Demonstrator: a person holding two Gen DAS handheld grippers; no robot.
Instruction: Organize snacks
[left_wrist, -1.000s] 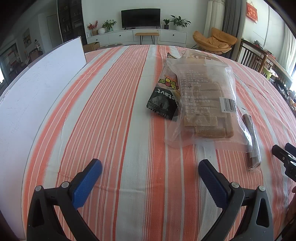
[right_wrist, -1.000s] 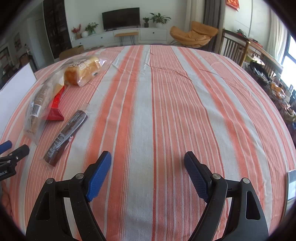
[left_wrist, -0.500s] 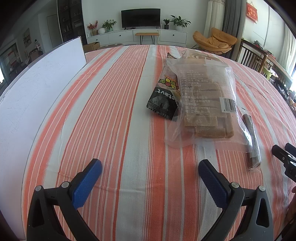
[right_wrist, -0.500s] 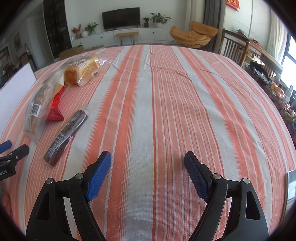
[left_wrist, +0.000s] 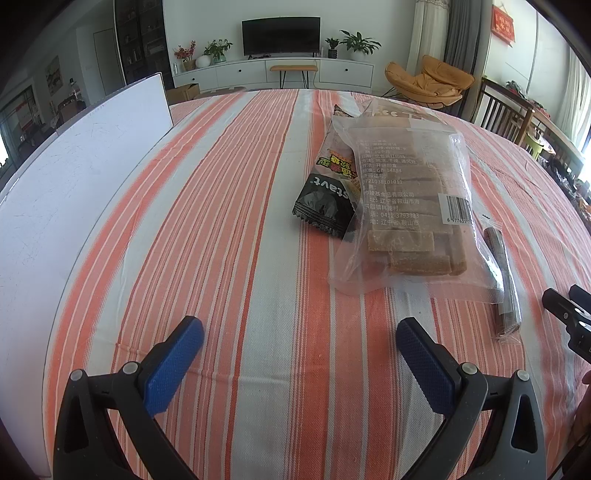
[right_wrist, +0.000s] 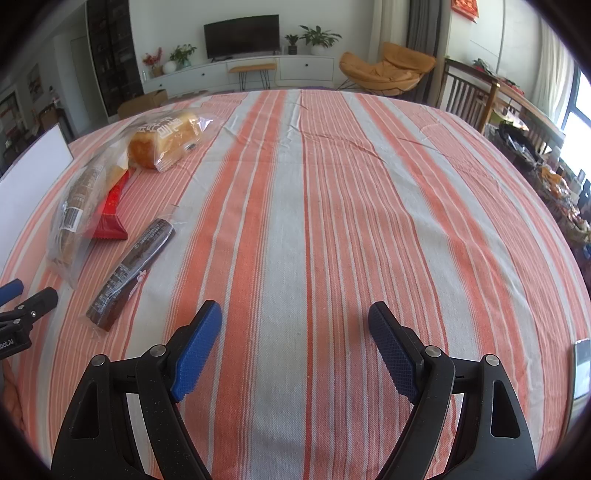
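No snack is held yet; both the left gripper (left_wrist: 299, 341) and right gripper (right_wrist: 294, 326) are spread wide over the tabletop (right_wrist: 332, 206). A reach to the clear biscuit bag (left_wrist: 406, 206) or dark bar (right_wrist: 133, 264) is judged next.

Count from my two wrist cams:

- 1 clear plastic bag of brown square biscuit slabs (left_wrist: 408, 206), barcode sticker on it
- 1 black crimped-edge snack packet (left_wrist: 327, 194) with yellow and red print
- 1 long dark brown snack bar in a clear wrapper (right_wrist: 131, 267)
- 1 golden bread loaf in a clear printed bag (right_wrist: 166, 138)
- 1 flat red packet (right_wrist: 109, 218), mostly under the biscuit bag

5 snack packs total, all on 1 orange-and-white striped tablecloth (right_wrist: 332, 221).

- 1 white flat board (left_wrist: 66, 177) at the cloth's left edge
- 2 black grippers with blue pads, mine: left gripper (left_wrist: 300, 345), right gripper (right_wrist: 294, 334)
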